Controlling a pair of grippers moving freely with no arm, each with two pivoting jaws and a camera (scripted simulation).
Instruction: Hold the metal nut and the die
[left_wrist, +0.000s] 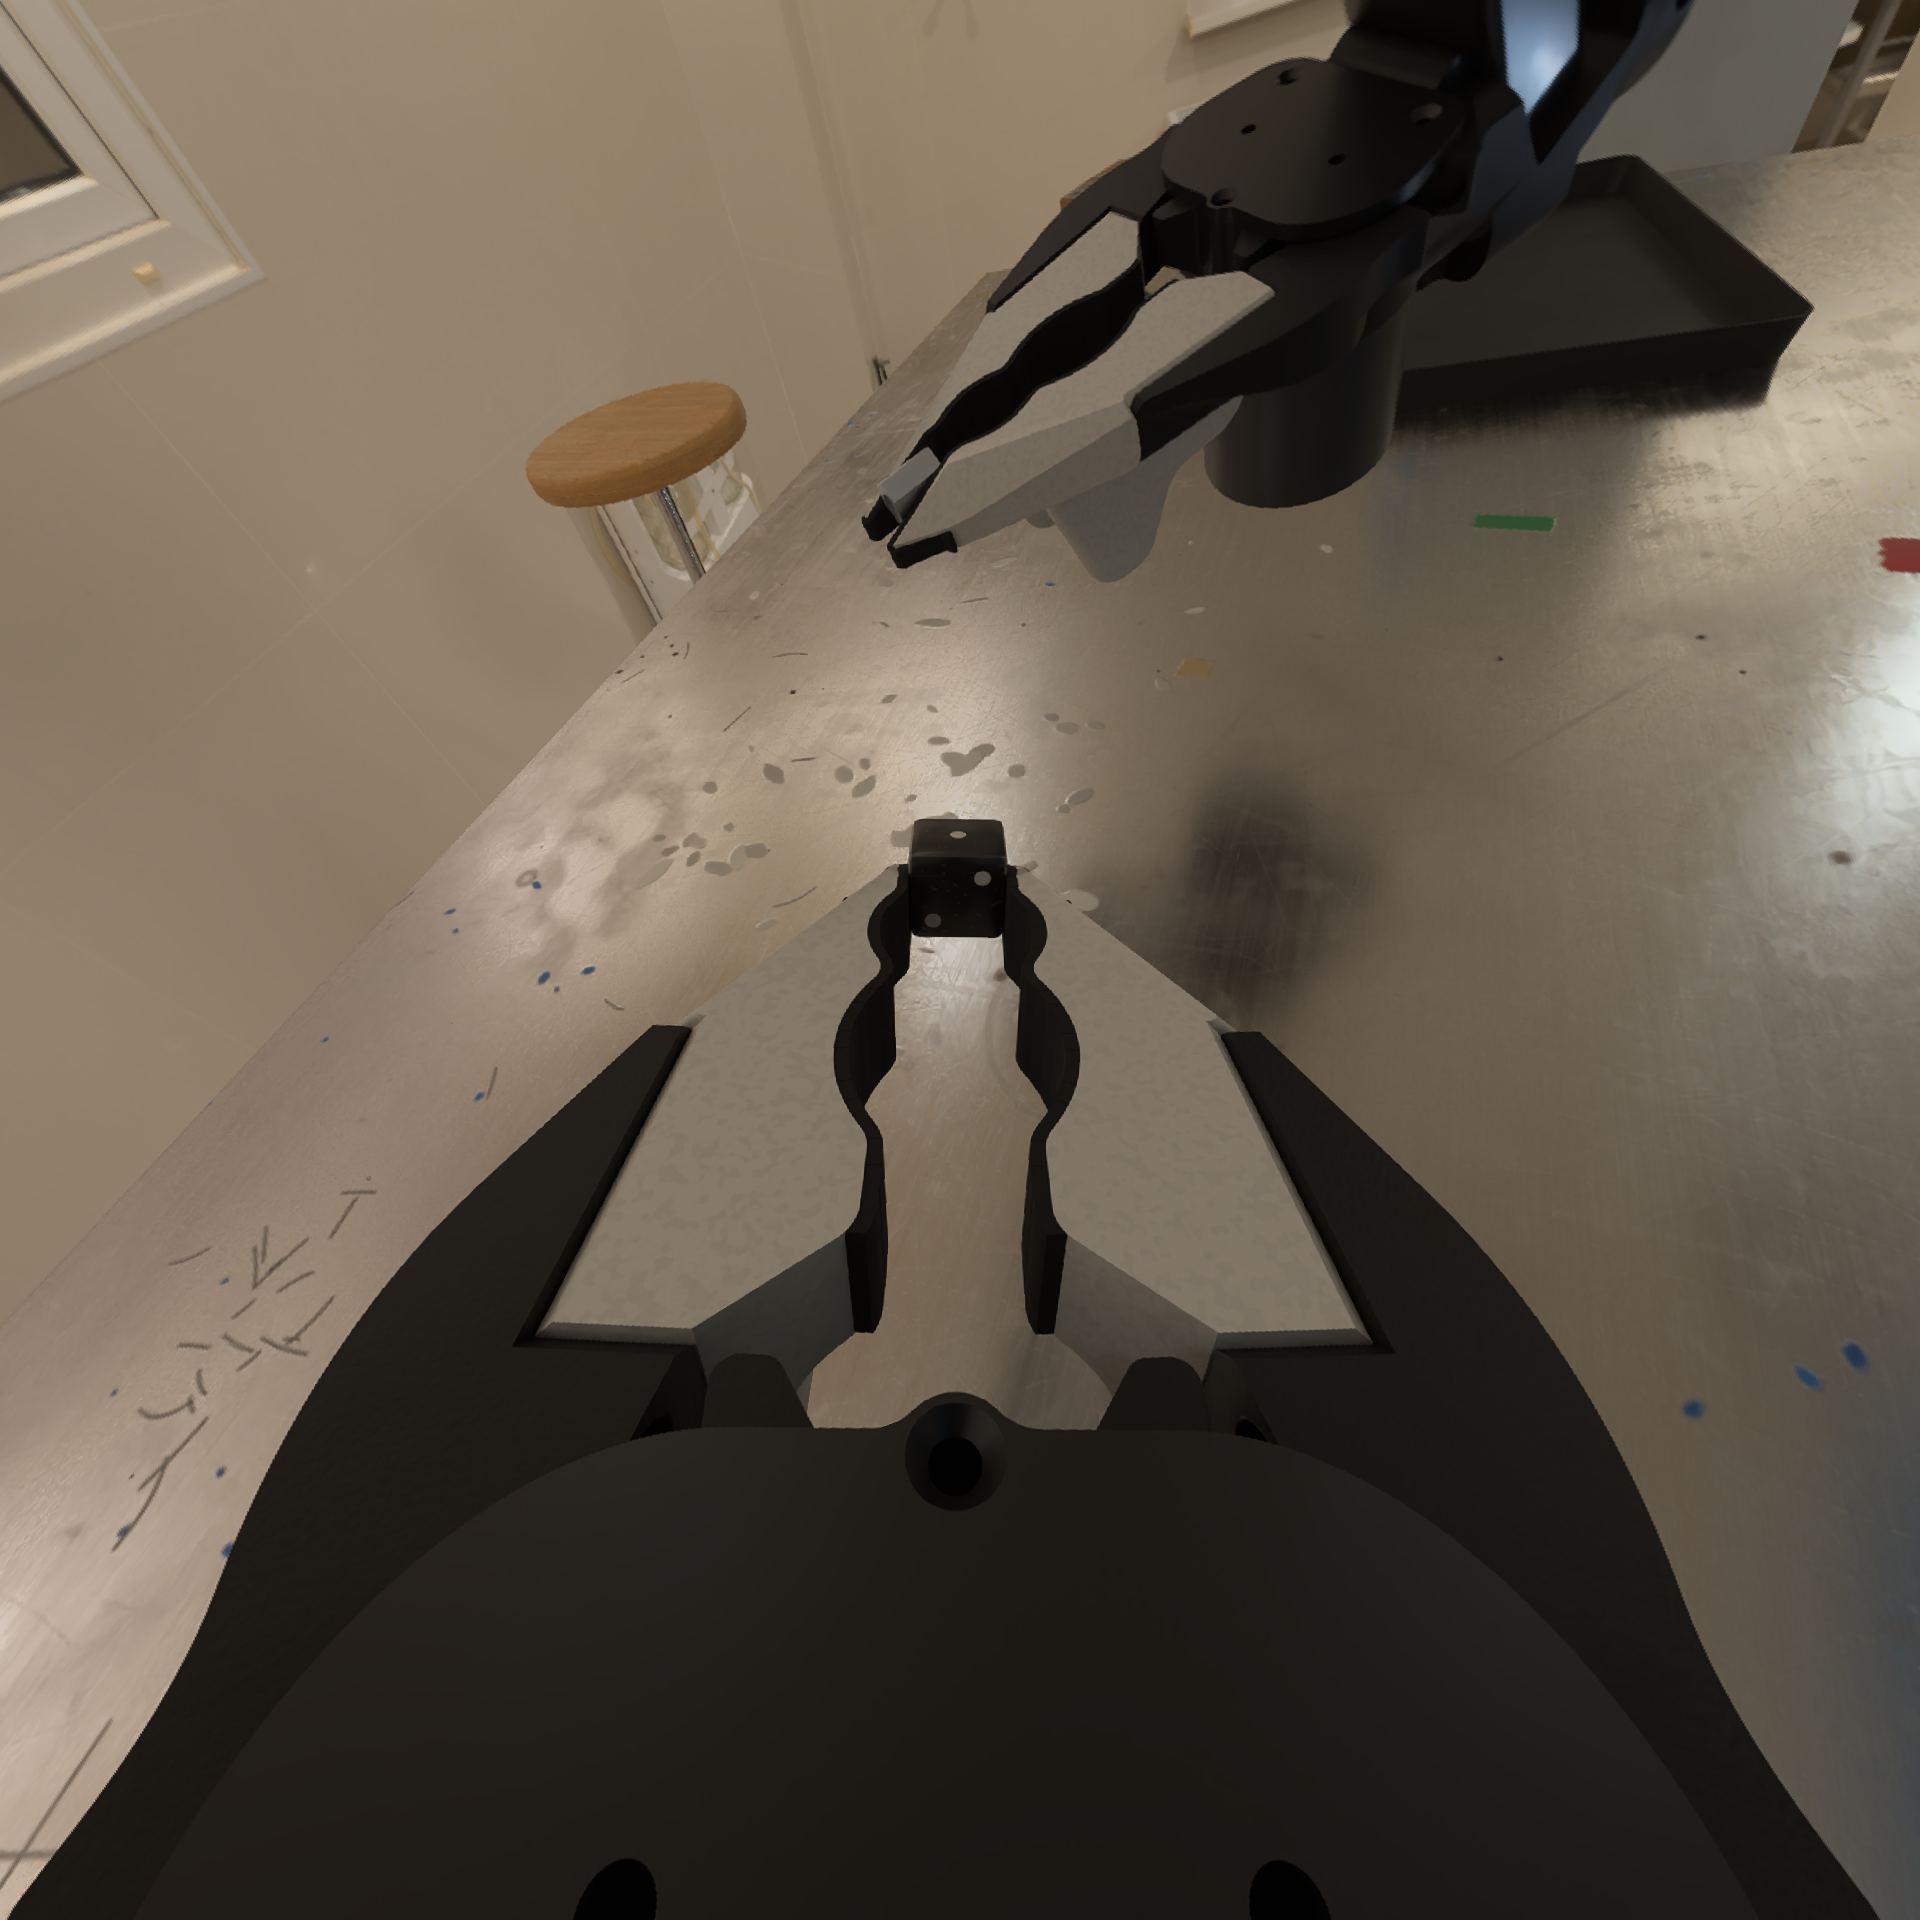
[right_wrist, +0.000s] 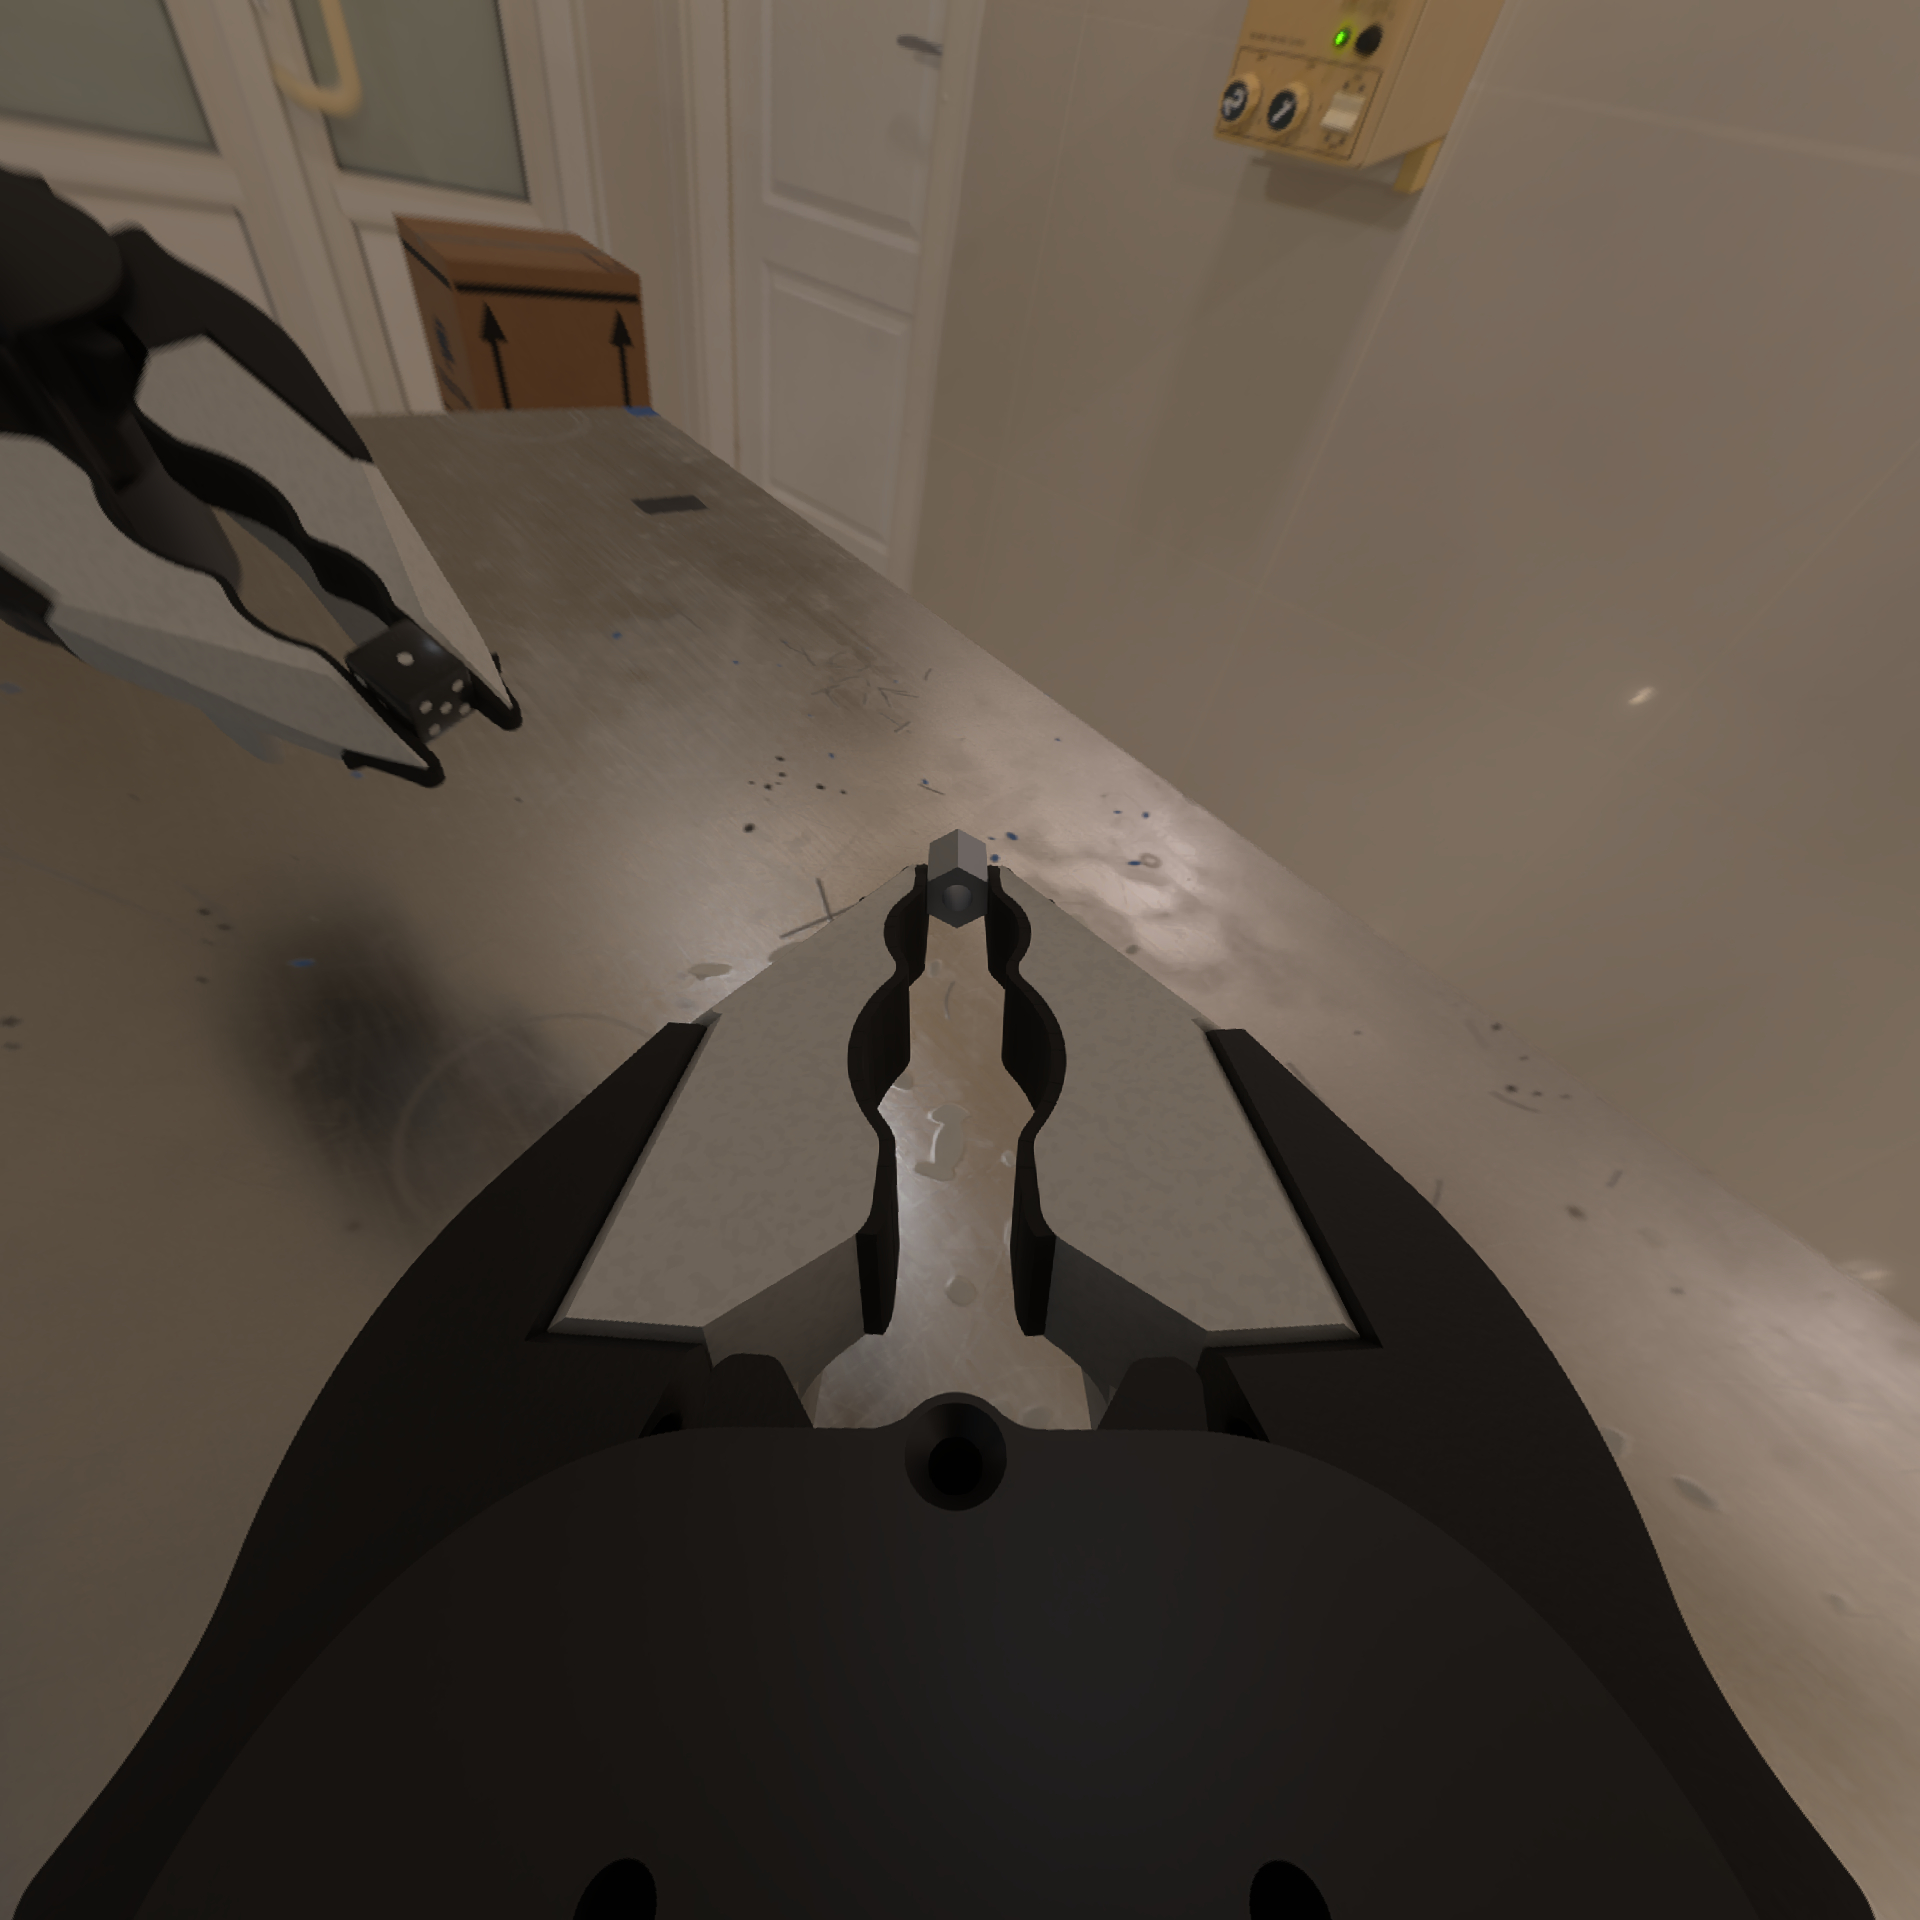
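Observation:
My left gripper (left_wrist: 957, 883) is shut on a black die (left_wrist: 957, 878) with white pips, held between its fingertips above the metal table (left_wrist: 1351, 935). My right gripper (right_wrist: 955, 894) is shut on a small grey metal nut (right_wrist: 955, 878), also held at the fingertips above the table. In the left wrist view the right gripper (left_wrist: 909, 525) shows at the upper middle with the grey nut (left_wrist: 902, 480) at its tips. In the right wrist view the left gripper (right_wrist: 442, 717) shows at the left with the die (right_wrist: 408, 681) in it.
A black tray (left_wrist: 1662, 291) and a black cylinder (left_wrist: 1299, 436) stand at the far side of the table. A wooden-topped stool (left_wrist: 636, 442) stands beyond the table's left edge. A cardboard box (right_wrist: 525, 312) sits beyond the table's far end, near white doors.

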